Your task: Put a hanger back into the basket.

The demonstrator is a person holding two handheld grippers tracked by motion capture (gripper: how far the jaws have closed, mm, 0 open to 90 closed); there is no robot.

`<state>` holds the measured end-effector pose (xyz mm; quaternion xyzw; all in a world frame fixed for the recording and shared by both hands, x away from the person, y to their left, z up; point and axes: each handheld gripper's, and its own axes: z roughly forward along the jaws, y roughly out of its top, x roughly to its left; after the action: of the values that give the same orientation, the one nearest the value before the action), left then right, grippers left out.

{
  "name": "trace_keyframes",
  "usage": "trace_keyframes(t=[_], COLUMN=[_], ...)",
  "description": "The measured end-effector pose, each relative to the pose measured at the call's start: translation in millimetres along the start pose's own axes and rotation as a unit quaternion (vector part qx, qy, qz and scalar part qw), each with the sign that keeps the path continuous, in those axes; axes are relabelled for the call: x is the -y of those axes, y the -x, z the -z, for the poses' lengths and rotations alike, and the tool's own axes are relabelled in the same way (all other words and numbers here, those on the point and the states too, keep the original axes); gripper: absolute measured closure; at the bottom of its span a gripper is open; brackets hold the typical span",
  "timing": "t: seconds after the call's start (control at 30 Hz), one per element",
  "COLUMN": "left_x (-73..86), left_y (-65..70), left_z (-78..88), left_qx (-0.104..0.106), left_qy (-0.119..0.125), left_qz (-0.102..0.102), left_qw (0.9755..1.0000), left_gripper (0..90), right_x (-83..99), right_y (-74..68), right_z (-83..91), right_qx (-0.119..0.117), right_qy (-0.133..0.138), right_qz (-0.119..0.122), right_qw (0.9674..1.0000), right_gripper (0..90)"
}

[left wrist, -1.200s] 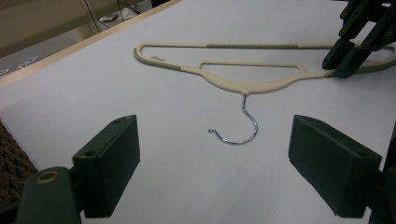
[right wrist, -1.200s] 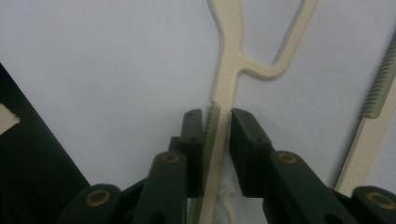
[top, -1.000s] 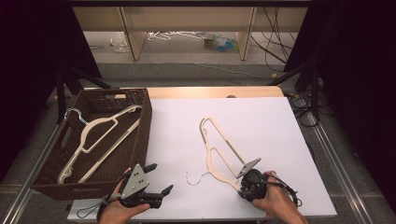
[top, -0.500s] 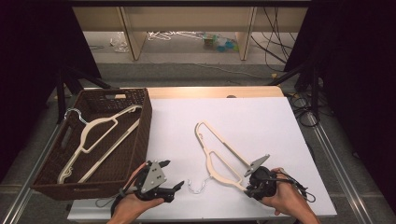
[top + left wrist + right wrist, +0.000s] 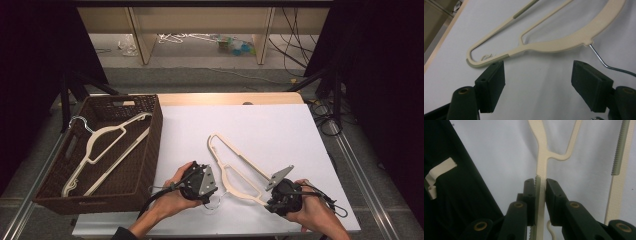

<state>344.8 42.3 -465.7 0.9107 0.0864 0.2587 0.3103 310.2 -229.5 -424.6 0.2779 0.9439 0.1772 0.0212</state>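
cream plastic hanger point(image 5: 235, 167) lies on white table point(image 5: 280, 130), near its front edge, open surface beyond. right gripper point(image 5: 274, 204) clamps one hanger end. left gripper point(image 5: 209, 196), jaws apart and just been closing, nothing between, beside wire hook point(image 5: 602, 62).

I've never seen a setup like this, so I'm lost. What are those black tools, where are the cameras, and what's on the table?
A person holds a two-jaw gripper in each hand. One camera looks down from above; one rides on each gripper, looking along its jaws. On the white table lies a cream hanger; beside it a basket holds another hanger. The right gripper is shut on the cream hanger's arm. The left gripper is open near its hook, its jaws just closing a little with nothing between them.
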Motion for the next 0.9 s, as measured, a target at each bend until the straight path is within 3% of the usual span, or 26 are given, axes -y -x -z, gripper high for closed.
trace_keyframes(t=[0.13,0.33,0.47,0.5,0.63,0.7,0.73,0.77,0.87,0.9], left_x=[-9.0,-14.6,-22.3,-25.2,-27.3,-28.5,-29.3,-30.3,-34.8,-37.9], left_y=[6.5,7.1,12.3,11.9,10.1,9.1,7.4,6.8,5.9,5.8], left_z=[-9.9,-21.0,-26.6,-28.5,-31.0,-30.9,-29.9,-29.2,-26.3,-25.1], left_qx=[0.003,0.0,0.009,0.012,0.031,0.046,0.059,0.063,0.076,0.082], left_qy=[-0.011,-0.015,-0.022,-0.032,-0.025,-0.01,-0.003,0.003,0.01,0.011], left_qz=[-0.041,-0.059,-0.092,-0.113,-0.13,-0.147,-0.156,-0.168,-0.203,-0.223], left_qw=[0.9991,0.9981,0.9955,0.993,0.9907,0.988,0.986,0.9838,0.9762,0.9713], left_gripper=[30.2,31.8,33.3,34.2,44.0,46.6,54.8,54.8,60.0,63.4], right_x=[0.7,0.4,0.5,1.3,3.3,5.8,8.4,8.4,11.4,13.4], right_y=[0.1,-1.0,-0.9,-0.3,2.2,4.2,7.2,7.2,10.6,11.8], right_z=[4.0,2.8,3.0,1.8,0.3,-0.1,-1.4,-1.4,-4.2,-6.1], right_qx=[0.001,-0.001,-0.003,-0.002,-0.002,-0.007,-0.013,-0.013,-0.019,-0.023], right_qy=[0.001,-0.002,0.001,-0.001,-0.002,0.001,0.007,0.007,0.004,-0.002], right_qz=[0.002,0.005,0.008,0.009,0.008,0.008,0.013,0.013,0.012,0.008], right_qw=[1.0,1.0,1.0,1.0,1.0,0.9999,0.9998,0.9998,0.9997,0.9997], right_gripper=[79.3,79.2,79.2,79.2,79.2,79.1,79.1,79.1,79.2,79.3])
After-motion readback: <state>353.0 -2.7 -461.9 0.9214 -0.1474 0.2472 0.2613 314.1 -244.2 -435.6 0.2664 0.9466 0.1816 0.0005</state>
